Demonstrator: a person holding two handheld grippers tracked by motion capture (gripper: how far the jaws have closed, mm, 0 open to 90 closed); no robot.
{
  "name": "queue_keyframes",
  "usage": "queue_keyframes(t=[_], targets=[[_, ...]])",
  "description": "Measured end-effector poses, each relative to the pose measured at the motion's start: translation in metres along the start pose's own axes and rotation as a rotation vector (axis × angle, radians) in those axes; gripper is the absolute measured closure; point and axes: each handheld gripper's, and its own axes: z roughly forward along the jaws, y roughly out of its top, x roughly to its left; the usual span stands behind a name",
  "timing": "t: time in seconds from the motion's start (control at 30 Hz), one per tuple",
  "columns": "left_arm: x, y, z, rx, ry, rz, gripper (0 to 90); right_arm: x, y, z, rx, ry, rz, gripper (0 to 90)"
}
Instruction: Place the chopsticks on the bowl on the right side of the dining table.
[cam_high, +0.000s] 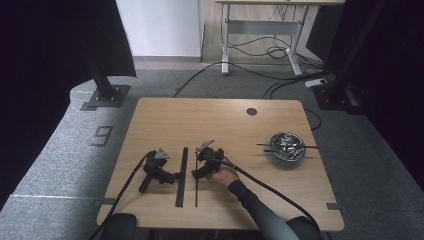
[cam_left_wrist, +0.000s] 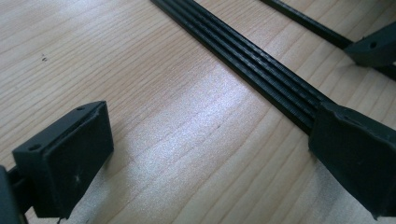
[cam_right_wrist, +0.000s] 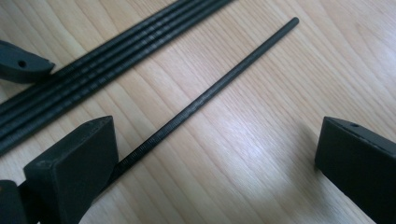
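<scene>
High view: wooden tabletop (cam_high: 165, 117). Single black rod (cam_high: 196, 186), near the front edge, long axis running front to back, one end toward the person. Beside it on the left, a flat bundle of black rods (cam_high: 181, 176), parallel, also front to back. Right gripper (cam_high: 200, 172), hand-held, jaws spread wide over the single rod. Left gripper (cam_high: 171, 177), jaws spread, lying on the tabletop against the bundle. Metal bowl (cam_high: 287, 146), toward the right edge.

A round metal bowl (cam_high: 285, 146) with shiny contents stands near the right edge of the light wooden table (cam_high: 165, 115), two black sticks (cam_high: 267, 146) laid across its rim. Beyond the table a white-legged desk (cam_high: 260, 25) stands over loose black cables (cam_high: 260, 47) on grey carpet.
</scene>
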Motion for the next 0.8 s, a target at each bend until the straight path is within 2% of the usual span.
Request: queue_keyframes(t=[0.33,0.53,0.8], targets=[[0.000,0.000,0.000,0.000,0.000,0.000,0.0,-0.011,-0.004,-0.004,0.004,-0.030,0.025,0.0],[0.000,0.000,0.000,0.000,-0.001,-0.002,0.0,-0.021,-0.004,-0.003,0.003,-0.041,0.060,0.0],[0.000,0.000,0.000,0.000,-0.001,-0.003,0.0,-0.029,-0.014,-0.010,0.003,-0.056,0.077,0.0]])
